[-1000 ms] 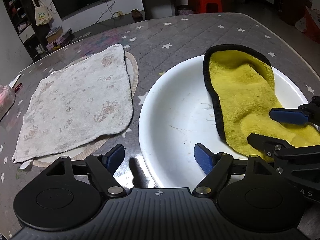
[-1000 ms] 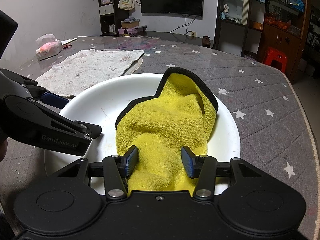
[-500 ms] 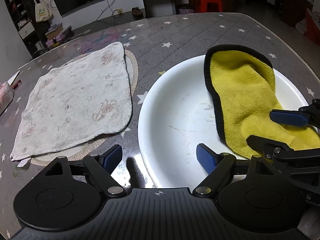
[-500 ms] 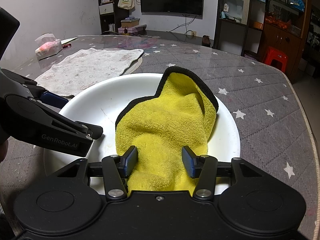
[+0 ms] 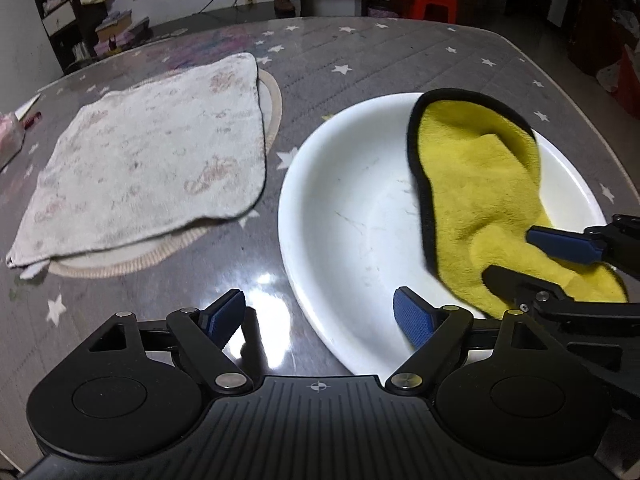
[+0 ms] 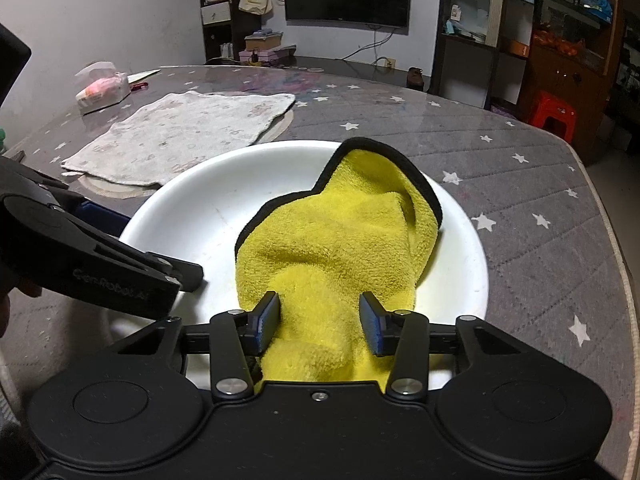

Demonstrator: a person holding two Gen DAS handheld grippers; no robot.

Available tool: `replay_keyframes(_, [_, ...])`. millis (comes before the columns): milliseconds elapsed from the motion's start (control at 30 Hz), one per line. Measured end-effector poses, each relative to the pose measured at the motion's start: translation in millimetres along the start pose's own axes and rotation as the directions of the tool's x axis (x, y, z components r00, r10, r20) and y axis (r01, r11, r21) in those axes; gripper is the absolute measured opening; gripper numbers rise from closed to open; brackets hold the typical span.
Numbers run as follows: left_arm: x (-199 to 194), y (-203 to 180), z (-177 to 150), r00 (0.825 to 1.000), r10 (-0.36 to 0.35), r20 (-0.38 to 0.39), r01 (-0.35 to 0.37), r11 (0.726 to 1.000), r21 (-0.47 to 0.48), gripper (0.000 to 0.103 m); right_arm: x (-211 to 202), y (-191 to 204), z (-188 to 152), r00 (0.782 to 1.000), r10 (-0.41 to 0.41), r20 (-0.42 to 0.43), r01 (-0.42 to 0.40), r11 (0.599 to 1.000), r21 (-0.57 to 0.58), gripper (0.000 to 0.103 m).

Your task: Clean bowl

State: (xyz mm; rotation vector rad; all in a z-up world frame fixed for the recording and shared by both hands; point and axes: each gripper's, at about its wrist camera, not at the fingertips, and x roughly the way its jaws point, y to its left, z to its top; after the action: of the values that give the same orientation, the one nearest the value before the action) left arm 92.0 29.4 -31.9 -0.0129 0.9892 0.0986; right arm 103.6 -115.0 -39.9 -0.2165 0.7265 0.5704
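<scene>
A wide white bowl sits on the grey star-print table. A yellow cloth with black trim lies in its right half, and thin streaks mark the bare left half. My right gripper is at the bowl's near rim. Its jaws are closing, and the cloth's near end is bunched between the blue pads and touches both. My left gripper straddles the bowl's near-left rim. Its jaws are wide and closing slightly, and its pads stay off the rim.
A pale printed towel lies on a round mat left of the bowl. A tissue pack sits at the table's far left. The table's edge curves along the right, with a red stool beyond it.
The right pads have drawn a little closer on the cloth, and its far fold has shifted. The left gripper has rolled slightly while its pads stay wide apart.
</scene>
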Motion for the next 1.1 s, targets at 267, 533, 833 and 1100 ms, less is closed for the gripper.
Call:
replay_keyframes(267, [-10.1,-5.5,-6.3,0.997,-0.079,0.01,0.079,0.997,-0.017,0.044,-10.9,7.4,-4.5,0.999,0.052,-0.016,-0.052,0.999,-0.005,0.035])
replay_keyframes(533, [-11.6,1.1,-7.0,0.995,-0.1,0.025,0.1,0.995,-0.012,0.036,-13.3,6.8,-0.2,0.996,0.066,-0.064,-0.069,0.997,-0.045,0.033])
replay_keyframes(833, [-8.9,3.0,-0.5,0.996,-0.08,0.044,0.078,0.996,0.05,0.036,-4.1,-5.1,3.5,0.998,0.002,-0.059,-0.006,0.998,-0.056,0.033])
replay_keyframes(1100, [-2.8,3.2,10.0,0.996,-0.046,0.07,0.038,0.993,0.111,0.034,7.4,-13.0,9.8,0.998,-0.051,-0.036,0.047,0.993,-0.107,0.033])
